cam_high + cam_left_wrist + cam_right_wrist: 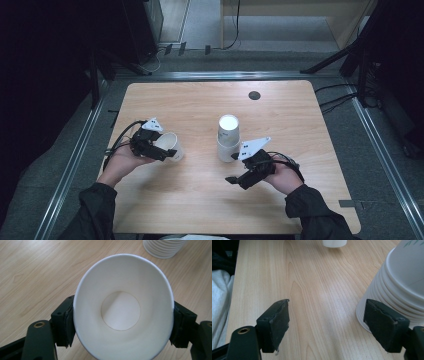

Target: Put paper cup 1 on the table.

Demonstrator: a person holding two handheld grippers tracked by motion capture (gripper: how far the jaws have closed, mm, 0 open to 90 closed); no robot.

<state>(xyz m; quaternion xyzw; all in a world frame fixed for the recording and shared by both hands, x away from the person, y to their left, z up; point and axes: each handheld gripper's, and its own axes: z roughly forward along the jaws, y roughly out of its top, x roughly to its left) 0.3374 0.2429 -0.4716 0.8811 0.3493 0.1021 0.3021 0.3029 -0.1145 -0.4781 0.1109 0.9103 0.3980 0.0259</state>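
Observation:
A single white paper cup (172,141) lies on its side at the left of the wooden table (200,200), with my left gripper (162,151) shut on it. In the left gripper view the cup (122,290) faces me mouth first, its rim squeezed into an oval between the two black pads of the left gripper (122,327). An upside-down stack of white cups (228,137) stands at the table's middle. My right gripper (232,168) hovers just in front of the stack, open and holding nothing. In the right gripper view the stack (402,282) rises beside the right-hand jaw of the right gripper (329,322).
A dark round grommet (254,95) sits near the table's far edge. The person's pale clothing (219,302) shows past the near table edge. Metal rails, cables and dark stands surround the table on the floor.

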